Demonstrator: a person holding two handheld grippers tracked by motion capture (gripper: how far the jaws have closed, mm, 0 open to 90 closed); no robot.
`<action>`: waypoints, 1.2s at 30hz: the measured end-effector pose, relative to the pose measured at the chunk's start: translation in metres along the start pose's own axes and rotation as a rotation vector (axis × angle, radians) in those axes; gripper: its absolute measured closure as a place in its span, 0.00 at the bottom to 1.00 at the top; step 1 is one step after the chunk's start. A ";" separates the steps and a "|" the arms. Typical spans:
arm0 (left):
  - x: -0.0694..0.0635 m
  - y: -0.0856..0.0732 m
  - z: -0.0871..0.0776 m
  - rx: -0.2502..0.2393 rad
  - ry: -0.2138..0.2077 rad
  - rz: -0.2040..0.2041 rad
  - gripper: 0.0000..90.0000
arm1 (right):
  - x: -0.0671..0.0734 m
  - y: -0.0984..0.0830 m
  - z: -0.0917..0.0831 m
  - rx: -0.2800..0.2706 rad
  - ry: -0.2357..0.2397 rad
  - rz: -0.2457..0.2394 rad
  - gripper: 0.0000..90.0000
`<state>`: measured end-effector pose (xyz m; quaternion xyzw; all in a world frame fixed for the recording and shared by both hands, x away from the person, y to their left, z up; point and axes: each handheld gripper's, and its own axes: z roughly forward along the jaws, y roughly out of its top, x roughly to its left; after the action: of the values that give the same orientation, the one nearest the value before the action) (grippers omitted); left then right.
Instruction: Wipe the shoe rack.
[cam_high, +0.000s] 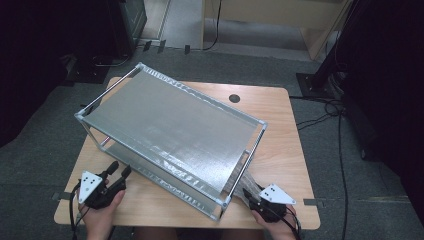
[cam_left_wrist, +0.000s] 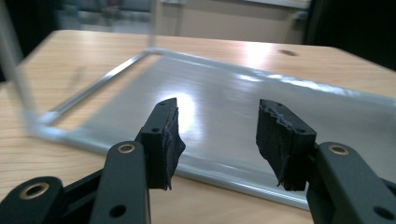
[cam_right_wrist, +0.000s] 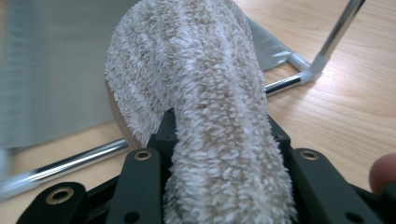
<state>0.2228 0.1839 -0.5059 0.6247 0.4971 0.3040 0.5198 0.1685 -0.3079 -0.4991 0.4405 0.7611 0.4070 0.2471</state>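
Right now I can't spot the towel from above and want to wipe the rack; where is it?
The towel is clamped in the right gripper at the table's near right corner, beside the metal rack's nearest corner post.

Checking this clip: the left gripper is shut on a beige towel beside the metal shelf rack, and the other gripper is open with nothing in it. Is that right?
Not quite: the sides are swapped. The right gripper view shows the right gripper shut on the beige towel, beside the metal shelf rack. The left gripper is the open one, with nothing between its fingers, as the left gripper view shows.
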 end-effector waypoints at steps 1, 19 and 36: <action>0.007 0.000 0.002 0.001 0.022 -0.011 0.55 | 0.001 -0.001 -0.003 -0.007 0.013 0.004 0.68; 0.079 0.019 0.046 0.063 0.287 -0.087 0.62 | 0.032 -0.015 -0.011 -0.011 0.223 -0.118 0.67; 0.094 0.026 0.063 0.101 0.333 -0.038 0.86 | 0.028 -0.003 -0.030 -0.132 0.326 -0.133 0.66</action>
<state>0.3176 0.2507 -0.5110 0.5814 0.6027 0.3682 0.4039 0.1309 -0.2963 -0.4858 0.3005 0.7901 0.5047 0.1752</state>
